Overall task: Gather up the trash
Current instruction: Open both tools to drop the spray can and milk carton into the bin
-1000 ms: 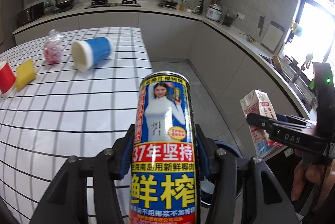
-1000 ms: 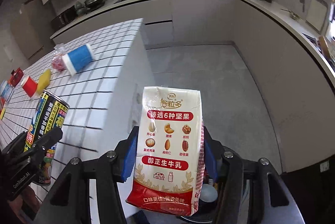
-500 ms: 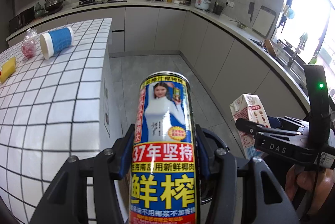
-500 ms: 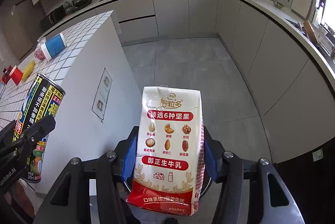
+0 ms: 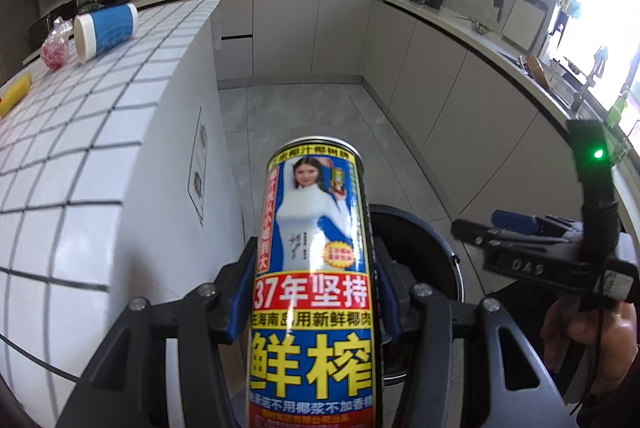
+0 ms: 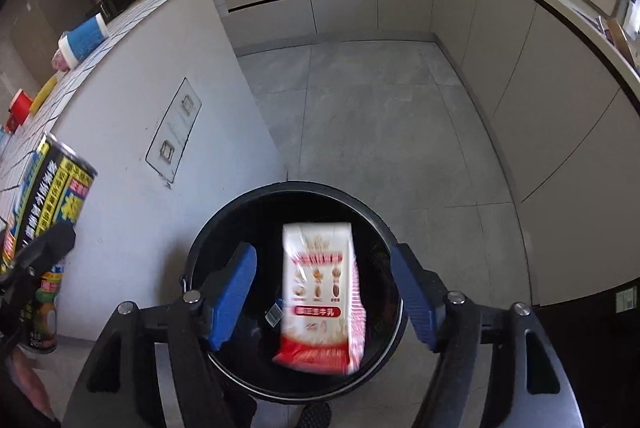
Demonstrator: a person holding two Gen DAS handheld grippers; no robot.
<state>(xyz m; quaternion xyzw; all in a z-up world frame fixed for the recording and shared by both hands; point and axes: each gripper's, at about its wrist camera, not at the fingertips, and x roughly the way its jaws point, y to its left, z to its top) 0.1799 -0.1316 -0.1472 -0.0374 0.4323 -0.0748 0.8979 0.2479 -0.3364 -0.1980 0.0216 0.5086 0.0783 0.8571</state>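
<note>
My left gripper (image 5: 316, 292) is shut on a tall coconut juice can (image 5: 314, 284), held upright beside the tiled island. The can (image 6: 44, 228) also shows at the left of the right wrist view. My right gripper (image 6: 324, 292) hangs over a round black trash bin (image 6: 192, 268) and its jaws are opening. The red and white milk carton (image 6: 320, 300), blurred, is free between the blue pads (image 6: 234, 288) and touches neither. In the left wrist view the right gripper (image 5: 472, 230) sits at the right above the bin rim (image 5: 440, 232).
The white tiled island (image 5: 80, 131) stands at the left, with a blue cup (image 5: 106, 29) lying on its side, a pink bag (image 5: 54, 45) and a yellow sponge (image 5: 14, 95) on it. Grey floor (image 6: 380, 115) lies ahead. Cabinets and a counter run along the back and right.
The right jaws have spread and the carton has slipped out, dropping toward the bin. Both grippers have moved off the island's edge and lower, bringing the bin into view.
</note>
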